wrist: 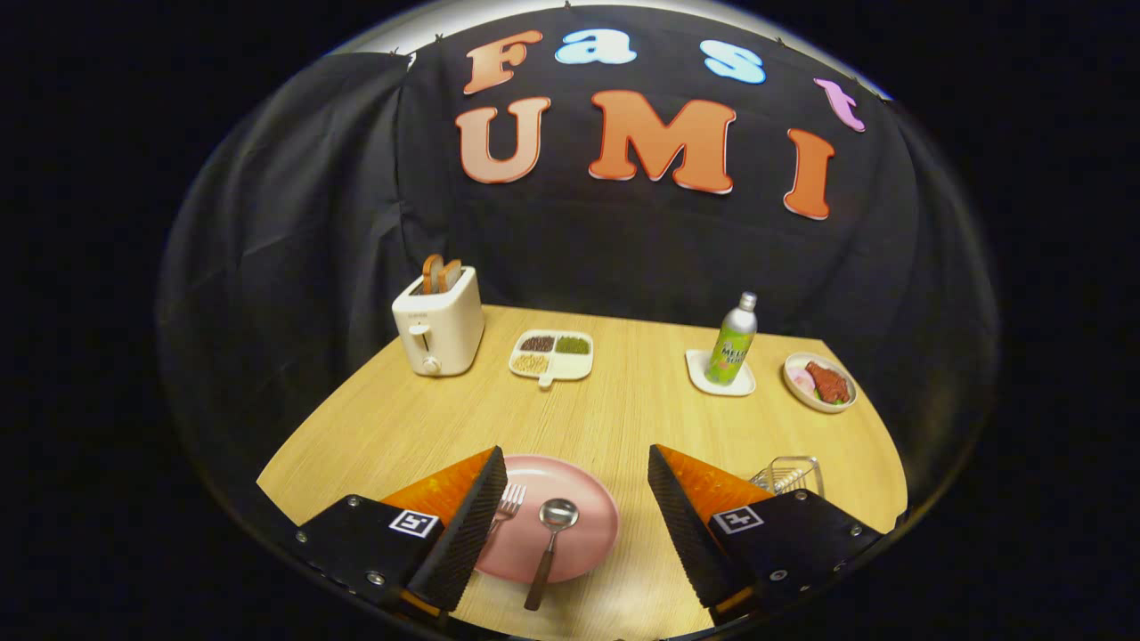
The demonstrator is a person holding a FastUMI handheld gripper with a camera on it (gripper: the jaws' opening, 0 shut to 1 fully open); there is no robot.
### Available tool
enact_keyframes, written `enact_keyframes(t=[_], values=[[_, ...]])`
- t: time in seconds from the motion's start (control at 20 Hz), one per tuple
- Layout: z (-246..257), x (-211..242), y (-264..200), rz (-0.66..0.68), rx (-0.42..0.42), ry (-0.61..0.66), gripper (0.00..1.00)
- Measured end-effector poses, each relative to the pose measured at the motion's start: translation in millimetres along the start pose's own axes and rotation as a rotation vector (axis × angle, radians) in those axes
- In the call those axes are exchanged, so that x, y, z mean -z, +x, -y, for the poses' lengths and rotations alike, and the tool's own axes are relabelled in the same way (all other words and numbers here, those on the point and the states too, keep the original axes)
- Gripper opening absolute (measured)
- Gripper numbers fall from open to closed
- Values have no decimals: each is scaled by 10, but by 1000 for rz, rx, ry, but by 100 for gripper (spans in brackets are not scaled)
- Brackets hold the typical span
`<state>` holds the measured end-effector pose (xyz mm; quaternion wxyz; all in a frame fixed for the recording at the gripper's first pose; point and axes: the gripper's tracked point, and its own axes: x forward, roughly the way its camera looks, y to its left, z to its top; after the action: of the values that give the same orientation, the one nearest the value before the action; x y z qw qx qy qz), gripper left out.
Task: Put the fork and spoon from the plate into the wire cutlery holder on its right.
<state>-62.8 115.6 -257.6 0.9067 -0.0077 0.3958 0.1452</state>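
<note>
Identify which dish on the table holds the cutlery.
The pink plate between the open fingers holds the fork and spoon; the others hold food or a bottle.

The fork's handle hides behind a finger of the hand-held gripper; another finger covers most of the wire cutlery holder

A handheld claw with two wedge-shaped fingers, each faced with a ridged, finely textured pad. Each finger sits on a black angular mount fastened with small silver screws and marked with a square black-and-white tag.
</note>
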Motion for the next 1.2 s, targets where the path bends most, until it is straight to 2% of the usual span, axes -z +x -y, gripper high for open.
enact_keyframes(t=[0.2, 0.6, 0.9, 0.95, 1.2], values=[[-76, 435, 143, -152, -30, 21, 96], [-173, 1167, 349, -403, -62, 11, 81], [-202, 1462, 478, -536, -59, 26, 61], [-205, 1493, 500, -550, -55, 29, 54], [-202, 1642, 545, -634, -42, 24, 30]])
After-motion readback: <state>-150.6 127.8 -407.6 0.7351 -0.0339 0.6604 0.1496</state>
